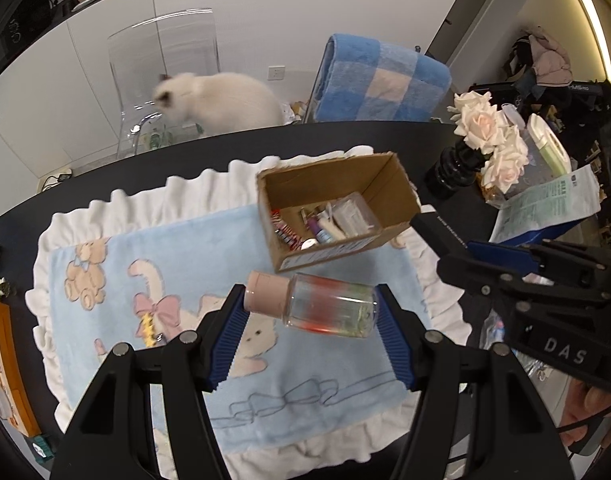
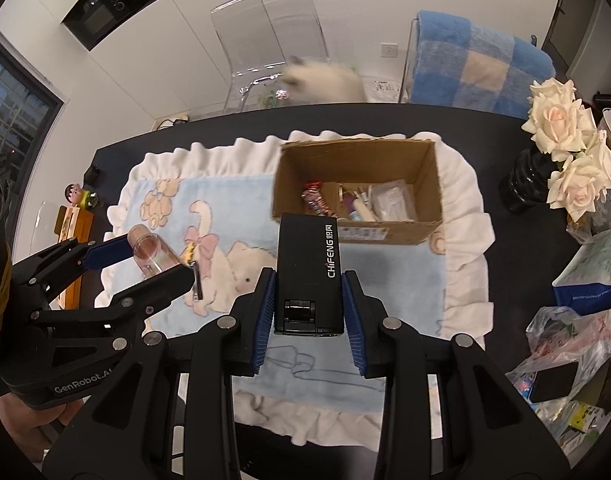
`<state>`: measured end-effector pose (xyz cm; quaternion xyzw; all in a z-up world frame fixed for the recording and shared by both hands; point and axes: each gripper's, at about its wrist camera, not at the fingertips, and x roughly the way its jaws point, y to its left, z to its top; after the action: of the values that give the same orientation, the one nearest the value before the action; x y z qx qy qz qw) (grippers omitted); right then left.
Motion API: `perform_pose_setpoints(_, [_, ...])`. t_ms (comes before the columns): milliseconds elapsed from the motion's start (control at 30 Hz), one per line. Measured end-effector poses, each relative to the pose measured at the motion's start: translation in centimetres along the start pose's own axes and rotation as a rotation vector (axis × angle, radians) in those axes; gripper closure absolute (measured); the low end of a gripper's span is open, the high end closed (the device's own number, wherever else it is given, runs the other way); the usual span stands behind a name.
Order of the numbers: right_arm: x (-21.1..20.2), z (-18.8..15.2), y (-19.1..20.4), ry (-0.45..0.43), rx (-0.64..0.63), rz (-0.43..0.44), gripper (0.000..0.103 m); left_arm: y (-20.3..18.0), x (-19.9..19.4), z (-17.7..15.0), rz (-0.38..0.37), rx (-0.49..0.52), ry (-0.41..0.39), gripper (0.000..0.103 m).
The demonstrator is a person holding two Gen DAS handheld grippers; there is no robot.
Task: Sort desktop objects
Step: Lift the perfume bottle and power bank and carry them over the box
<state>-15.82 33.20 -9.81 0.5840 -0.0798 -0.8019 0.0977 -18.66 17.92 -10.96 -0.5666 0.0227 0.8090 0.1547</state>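
My left tongs (image 1: 311,312) are pinching a clear bottle (image 1: 329,306) with a pink cap; it lies sideways between the blue pads, in the air just in front of the cardboard box (image 1: 333,212). My right tongs (image 2: 308,312) are pressed on a black device (image 2: 308,276) marked CHIFENG, and its far end reaches to the near wall of the cardboard box. The box stands on a blue blanket (image 1: 117,280) with a white ruffle, over the dark table (image 2: 233,128). Inside the box I see a striped candy wrapper (image 2: 315,198) and some small tubes. To the right of the box is a black vase (image 2: 525,180) with pale roses. Behind the box, past the table, is a white cat (image 1: 225,100), blurred.
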Motion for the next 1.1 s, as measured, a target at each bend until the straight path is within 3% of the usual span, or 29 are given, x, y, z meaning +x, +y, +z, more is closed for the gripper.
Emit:
perform_pose_setpoints(567, [3.7,5.2,-6.5,0.027,-0.009,0.011,0.069,-2.3,6.3,6.1,-0.002,-0.001,0.027,0.041])
perform_pose_setpoints(1100, [7.9,8.4,-8.6,0.061,0.003,0.026,0.069,-1.1,10.5,8.8,-0.006,-0.019,0.055,0.041])
